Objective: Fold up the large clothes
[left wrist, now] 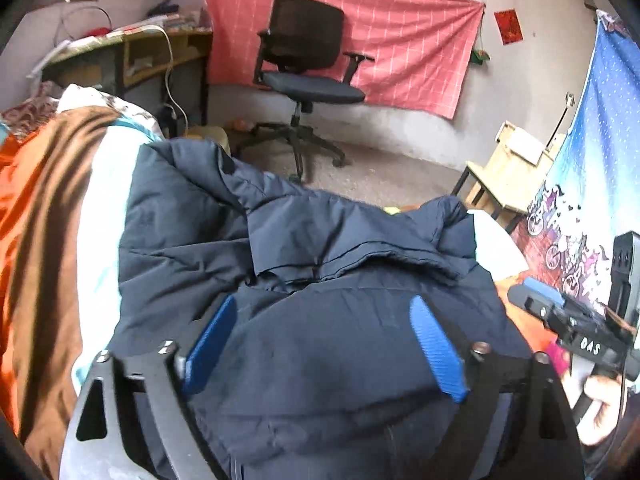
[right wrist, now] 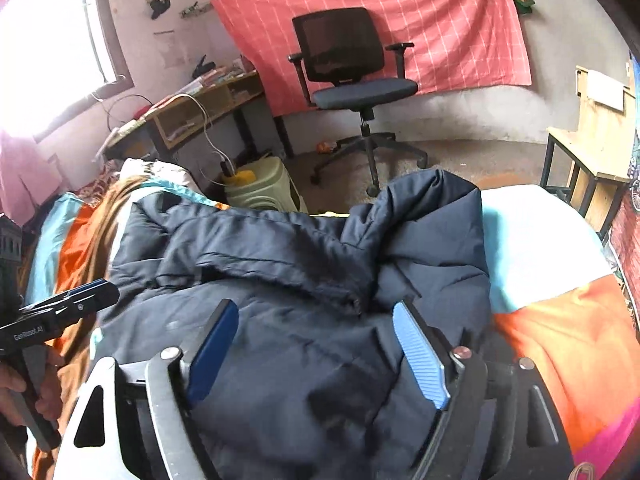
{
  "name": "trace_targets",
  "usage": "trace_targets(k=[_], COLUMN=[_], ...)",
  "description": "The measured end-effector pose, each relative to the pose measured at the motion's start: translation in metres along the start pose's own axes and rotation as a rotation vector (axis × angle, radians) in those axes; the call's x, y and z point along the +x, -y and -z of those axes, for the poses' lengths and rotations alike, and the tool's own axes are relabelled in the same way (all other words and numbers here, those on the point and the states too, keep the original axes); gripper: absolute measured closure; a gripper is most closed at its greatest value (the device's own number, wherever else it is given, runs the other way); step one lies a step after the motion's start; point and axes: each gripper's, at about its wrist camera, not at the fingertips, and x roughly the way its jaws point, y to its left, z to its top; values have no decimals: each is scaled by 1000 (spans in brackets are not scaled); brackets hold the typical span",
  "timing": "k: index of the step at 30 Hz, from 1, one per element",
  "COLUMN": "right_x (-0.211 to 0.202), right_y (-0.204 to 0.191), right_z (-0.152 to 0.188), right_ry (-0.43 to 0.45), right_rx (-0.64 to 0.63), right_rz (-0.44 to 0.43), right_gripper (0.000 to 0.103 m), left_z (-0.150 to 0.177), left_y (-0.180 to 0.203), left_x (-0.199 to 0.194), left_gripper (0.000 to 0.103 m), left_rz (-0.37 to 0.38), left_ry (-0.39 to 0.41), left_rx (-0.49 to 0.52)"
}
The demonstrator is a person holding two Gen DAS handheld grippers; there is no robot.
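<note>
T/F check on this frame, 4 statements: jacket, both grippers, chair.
1. The jacket is dark navy. True.
2. The left gripper is clamped on the jacket. False: its jaws stand open, and the blue pads press on nothing.
3. The right gripper is open above the jacket. True.
4. The office chair is lying on its side. False: it stands upright by the red checked cloth on the wall.
</note>
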Motion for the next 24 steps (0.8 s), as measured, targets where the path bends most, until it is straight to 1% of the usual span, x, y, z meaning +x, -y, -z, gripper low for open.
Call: trace_targets(k=[4,6,7,9,12,14,18,21,24], right_x=[-32,-47,-56,-72,-92,-106,-130,-142,-153], right_y=[-18,-24,-28,-35,-45,-50,-58,-63,-67], right_z=[10,15,18,24,34,41,55,70,89], right_ry=[14,19,24,32,37,41,70,77,85], right_rx=[-10,-12,-15,-23,-20,-13,0,6,-16], right_rz=[11,15,16,27,46,53,59,45,32], right_gripper=[16,11,9,9,8,8,5,3,1], left_z=[9,17,21,31,46,55,73,85,102], left_y=[10,16,18,23,28,29,33,33,34], left_x=[-32,-48,-55,-69,-86,-94,-111,-118,-123], left_gripper=[13,8,7,7,5,2,2,2,2], left_rz=[-3,-13,-19,-20,-15,-14,-23,-29,-40], left_ry=[37,55,67,88,98,99,120,118,117], left_rx=[20,52,69,97,109,110,125,130,144])
